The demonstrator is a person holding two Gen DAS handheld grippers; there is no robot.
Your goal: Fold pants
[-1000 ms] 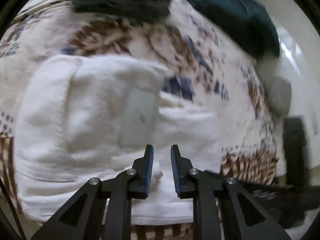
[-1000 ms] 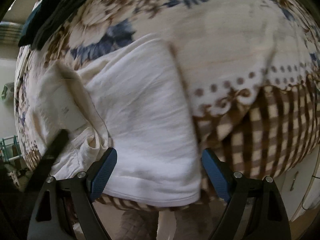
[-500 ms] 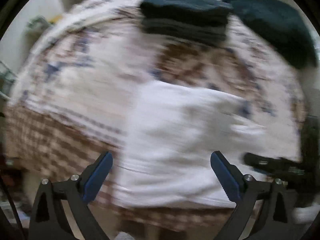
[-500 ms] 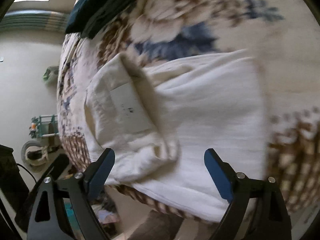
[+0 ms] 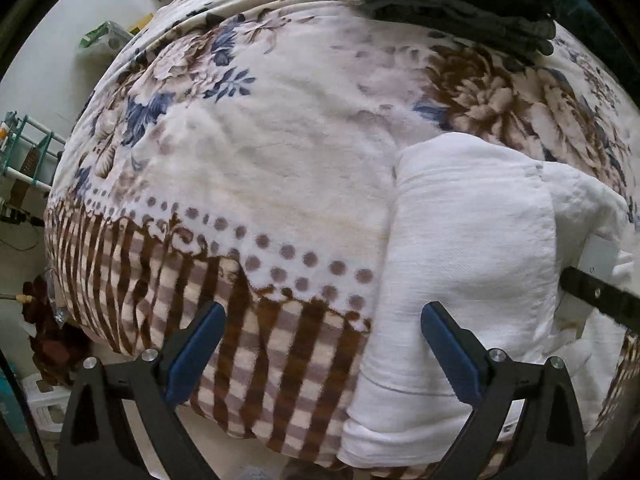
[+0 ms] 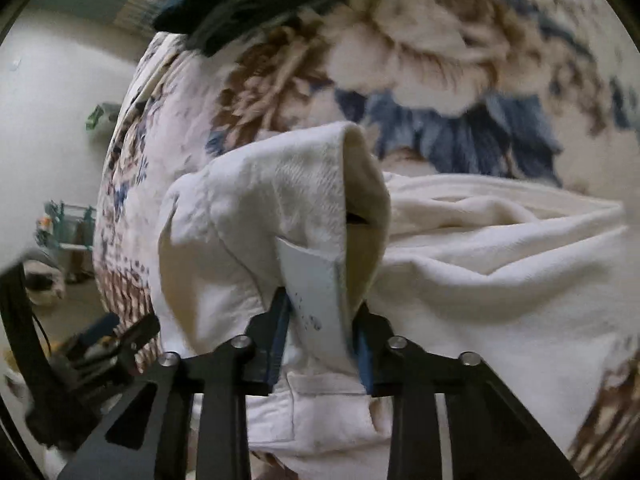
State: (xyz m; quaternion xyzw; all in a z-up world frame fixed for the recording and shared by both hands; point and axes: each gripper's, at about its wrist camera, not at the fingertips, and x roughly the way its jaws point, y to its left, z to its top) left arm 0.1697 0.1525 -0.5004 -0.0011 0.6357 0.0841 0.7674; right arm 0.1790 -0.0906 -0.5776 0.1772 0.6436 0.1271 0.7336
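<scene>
- While my right tool [image 6: 320,340] is closing on a bunched edge of the white pants [image 6: 480,280], the cloth with its paper tag sits between the pads.
- My left tool [image 5: 320,344] stands wide, holding nothing, over the blanket [image 5: 280,160] just beside the pants.
- The pants lie folded near the bed's front edge.
- They look soft and light; I'd take hold at a thick hem or corner.

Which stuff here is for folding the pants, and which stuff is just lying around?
For the job:
white pants
right gripper, closing on the pants' waistband
left gripper, open over the blanket

Just lying about:
floral blanket
stack of dark folded clothes
</scene>
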